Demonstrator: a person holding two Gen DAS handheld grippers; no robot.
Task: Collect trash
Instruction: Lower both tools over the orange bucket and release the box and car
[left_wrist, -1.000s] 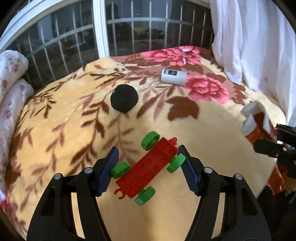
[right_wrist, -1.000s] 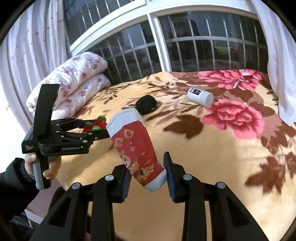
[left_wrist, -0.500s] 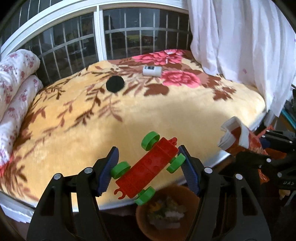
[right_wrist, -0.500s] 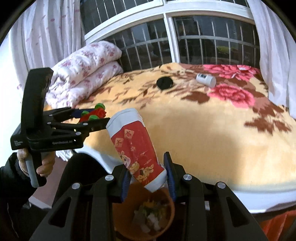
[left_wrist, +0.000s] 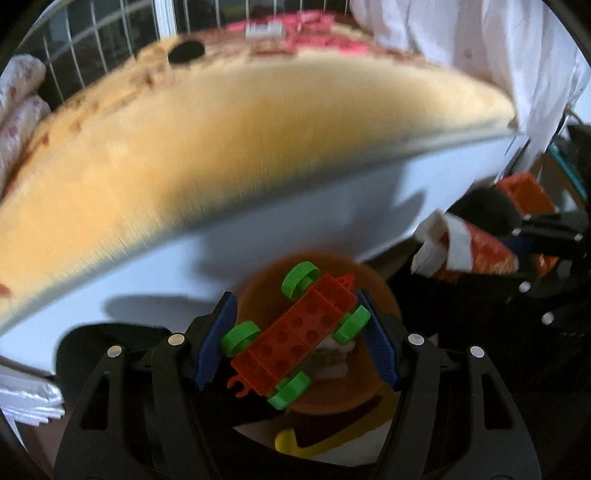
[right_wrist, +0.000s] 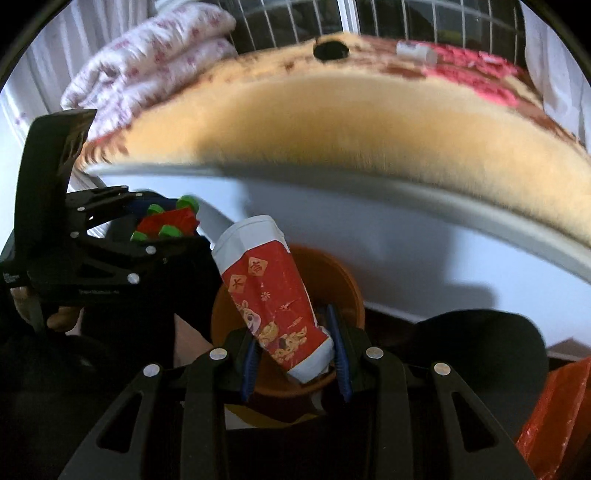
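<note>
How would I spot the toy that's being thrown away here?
Look below the edge of the yellow floral blanket, above the round orange bin. The left gripper holds it there: a red studded plastic brick car, the only thing with bright green wheels.

Both grippers (left_wrist: 297, 334) (right_wrist: 295, 356) are black plastic with silver screws, triangular cut-outs and ribbed blue pads (left_wrist: 216, 338).
</note>
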